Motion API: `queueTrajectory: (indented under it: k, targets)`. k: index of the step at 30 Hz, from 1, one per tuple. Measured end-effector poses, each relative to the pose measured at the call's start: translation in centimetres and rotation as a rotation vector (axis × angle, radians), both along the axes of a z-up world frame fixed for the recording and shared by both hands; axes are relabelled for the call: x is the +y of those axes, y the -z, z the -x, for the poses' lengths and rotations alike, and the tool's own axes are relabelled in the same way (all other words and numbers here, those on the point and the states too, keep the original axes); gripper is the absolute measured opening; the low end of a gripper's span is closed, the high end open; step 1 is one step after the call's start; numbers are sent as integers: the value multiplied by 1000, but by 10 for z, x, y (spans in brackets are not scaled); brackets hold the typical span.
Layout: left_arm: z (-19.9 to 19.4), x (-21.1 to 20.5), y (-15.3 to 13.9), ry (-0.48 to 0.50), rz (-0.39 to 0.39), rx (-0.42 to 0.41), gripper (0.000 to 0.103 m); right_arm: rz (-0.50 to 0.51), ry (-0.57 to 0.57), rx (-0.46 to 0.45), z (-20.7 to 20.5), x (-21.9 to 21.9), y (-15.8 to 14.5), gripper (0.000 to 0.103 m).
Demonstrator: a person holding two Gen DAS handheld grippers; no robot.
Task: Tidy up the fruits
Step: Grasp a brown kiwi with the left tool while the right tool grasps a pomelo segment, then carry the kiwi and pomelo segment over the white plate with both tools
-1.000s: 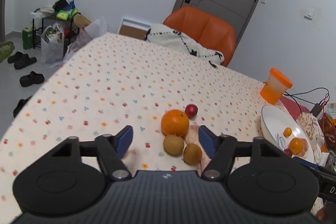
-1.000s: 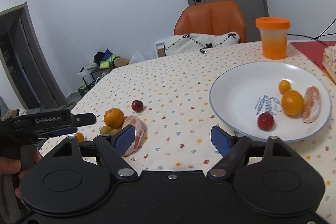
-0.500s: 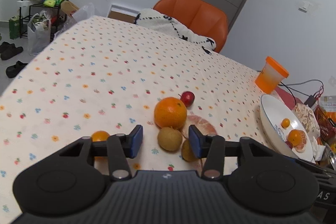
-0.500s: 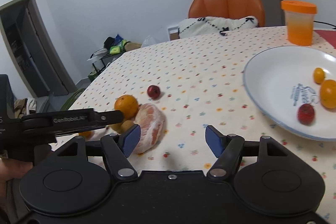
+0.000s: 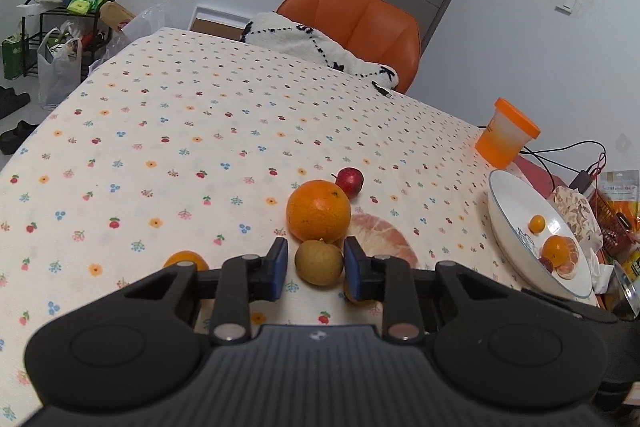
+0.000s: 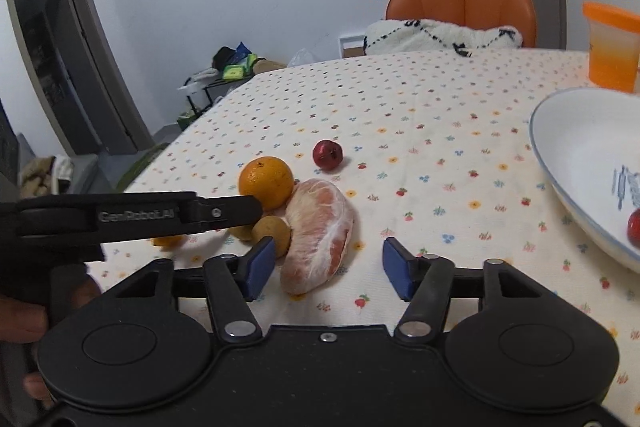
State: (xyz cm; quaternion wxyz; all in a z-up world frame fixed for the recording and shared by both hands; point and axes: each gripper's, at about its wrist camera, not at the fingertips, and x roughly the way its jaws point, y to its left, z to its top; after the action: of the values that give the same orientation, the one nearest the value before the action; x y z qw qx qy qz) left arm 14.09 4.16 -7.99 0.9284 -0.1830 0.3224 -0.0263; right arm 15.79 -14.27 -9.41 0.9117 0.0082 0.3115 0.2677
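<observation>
**Two grippers down among the fruit**

The left gripper [image 5: 316, 264] has its blue pads set narrow, one on each side of a small round yellow-brown fruit [image 5: 319, 262]. The right pad looks like it touches the fruit; on the left there is a thin gap, so I cannot tell if it grips. A second yellow-brown fruit [image 5: 352, 297] is mostly hidden behind the right pad. A small orange tangerine [image 5: 186, 260] peeks out behind the left finger, half hidden.

Just past the pads sits a big round orange [image 5: 318, 216], touching the small fruit. A little red fruit [image 5: 349, 181] lies just behind it.

The right gripper [image 6: 328, 269] is spread wide with nothing held. A peeled pink pomelo piece [image 6: 320, 235] lies between its pads, closer to the left one.

The white plate with a blue rim [image 6: 568, 163] is off to the right, cut off by the picture edge. It holds a few small fruits. An orange plastic cup [image 5: 506, 137] stands behind it on the flowery tablecloth [image 5: 180, 131].
</observation>
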Motion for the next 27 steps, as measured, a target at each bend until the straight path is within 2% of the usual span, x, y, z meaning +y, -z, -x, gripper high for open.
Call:
queueTrajectory:
  k: [3, 6, 7, 12, 16, 17, 19, 20, 27]
  targets:
    - [2, -1, 0, 1, 5, -9, 24, 13, 7, -20, -2, 1, 1, 45]
    - [3, -2, 0, -3, 1, -10, 24, -18, -22, -3, -3, -2, 1, 27]
    - [3, -2, 0, -4, 5, -7, 24, -27, -24, 3, -4, -3, 1, 26]
    - [7, 1, -5, -14, 15, -18, 24, -18, -24, 9, -2, -1, -1, 26]
    - [11, 4, -10, -21, 15, -27, 24, 3, -51, -2, 1, 7, 1, 47]
    - [12, 5, -11, -21, 15, -30, 24, 18, -60, -16, 2, 11, 2, 48]
    - [13, 6, -12, -18, 16, -36, 24, 72, -56, -50, 4, 18, 3, 44]
    - [14, 6, -13, -17, 15, -36, 24, 93, -45, -61, 4, 20, 3, 36]
    - [14, 6, -12, -19, 12, -27, 24, 79, 0, -56, 4, 2, 2, 29]
